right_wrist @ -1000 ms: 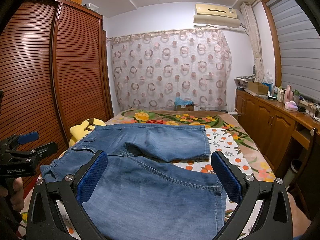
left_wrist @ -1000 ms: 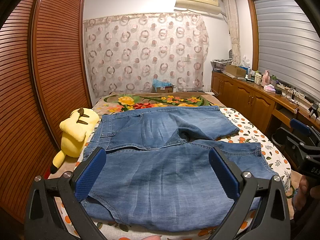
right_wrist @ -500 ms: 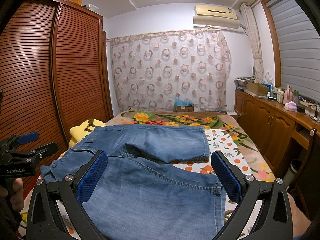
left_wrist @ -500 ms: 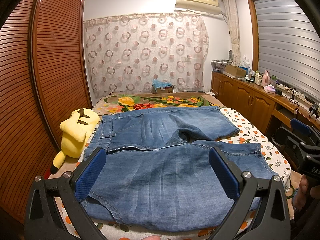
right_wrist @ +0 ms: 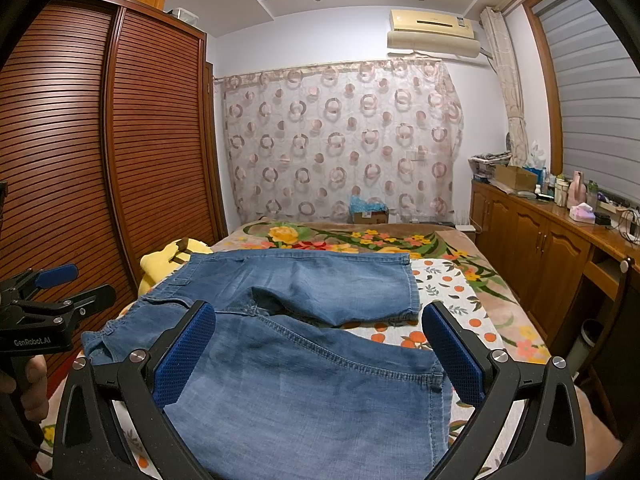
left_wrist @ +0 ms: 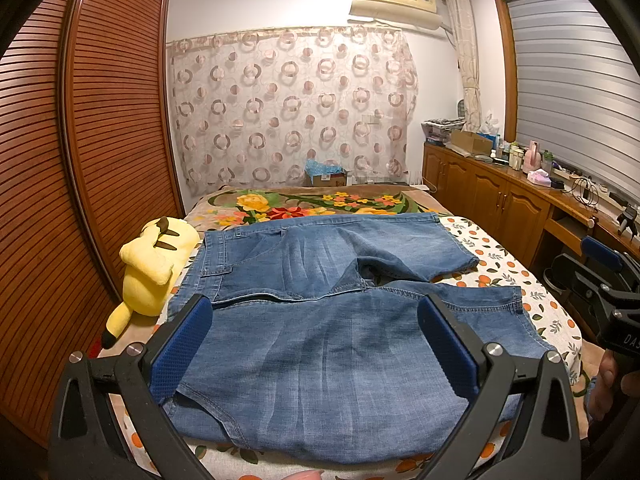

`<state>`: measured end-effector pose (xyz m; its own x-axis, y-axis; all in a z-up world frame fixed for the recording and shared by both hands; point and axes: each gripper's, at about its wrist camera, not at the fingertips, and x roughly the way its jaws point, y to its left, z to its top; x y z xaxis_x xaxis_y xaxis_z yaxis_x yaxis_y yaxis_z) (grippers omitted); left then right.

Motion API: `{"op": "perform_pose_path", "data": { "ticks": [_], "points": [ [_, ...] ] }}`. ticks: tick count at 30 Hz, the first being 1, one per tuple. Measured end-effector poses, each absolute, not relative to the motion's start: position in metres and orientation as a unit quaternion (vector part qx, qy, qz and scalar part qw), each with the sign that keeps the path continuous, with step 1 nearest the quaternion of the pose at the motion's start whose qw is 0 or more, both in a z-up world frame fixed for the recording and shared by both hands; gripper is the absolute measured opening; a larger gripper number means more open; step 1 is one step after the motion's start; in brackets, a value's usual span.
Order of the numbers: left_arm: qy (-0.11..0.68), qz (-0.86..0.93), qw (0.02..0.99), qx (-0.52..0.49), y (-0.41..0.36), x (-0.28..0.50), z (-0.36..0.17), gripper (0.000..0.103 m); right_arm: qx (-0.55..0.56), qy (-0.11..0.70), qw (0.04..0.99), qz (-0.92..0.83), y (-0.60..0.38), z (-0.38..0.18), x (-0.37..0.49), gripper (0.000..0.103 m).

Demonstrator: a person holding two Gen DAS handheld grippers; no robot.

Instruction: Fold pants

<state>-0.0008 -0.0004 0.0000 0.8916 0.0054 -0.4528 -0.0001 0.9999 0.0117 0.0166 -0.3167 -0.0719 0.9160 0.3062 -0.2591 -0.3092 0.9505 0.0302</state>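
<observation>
Nothing is folded yet, by my reckoning: the denim shorts [left_wrist: 320,320] lie spread flat across the bed [left_wrist: 500,264], both legs splayed toward the right side, waistband beside the yellow plush toy [left_wrist: 154,264]. The left gripper [left_wrist: 316,344] and right gripper [right_wrist: 320,352] hover above the near leg, fingers spread wide, gripping nothing. Every fold remains. A cardboard box [left_wrist: 326,178] beyond the bed holds something blue, perhaps plastic wrapping.

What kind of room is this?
Most likely a bedroom at home: there is a bed with a flowery blanket, a tall wooden wardrobe beside it, and a yellow plush toy on the bed.
</observation>
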Motion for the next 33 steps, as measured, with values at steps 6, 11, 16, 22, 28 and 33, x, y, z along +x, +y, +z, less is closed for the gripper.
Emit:
{"op": "perform_pose_path", "data": {
  "ticks": [6,11,16,22,28,33],
  "points": [
    [0.237,0.001,0.972,0.005,0.001,0.001,0.002,0.103,-0.005,0.134,0.978,0.157,-0.32,-0.07,0.014,0.103],
    [0.248,-0.002,0.969,0.005,-0.003,0.006,-0.002,0.103,-0.008,0.145,0.976,0.16,-0.319,-0.074,0.019,0.103],
    [0.267,-0.006,0.964,0.002,0.0,0.013,-0.027,0.103,-0.013,0.155,0.975,0.159,-0.318,-0.075,0.024,0.103],
    [0.279,-0.01,0.96,-0.001,0.01,0.019,-0.033,0.103,-0.019,0.166,0.973,0.157,-0.318,-0.075,0.028,0.103],
    [0.291,-0.008,0.957,-0.001,0.019,0.022,-0.041,0.103,-0.026,0.181,0.971,0.153,-0.322,-0.076,0.034,0.103],
    [0.301,-0.008,0.954,0.003,0.024,0.027,-0.05,0.103,-0.032,0.193,0.97,0.145,-0.326,-0.08,0.039,0.103]
  ]
}}
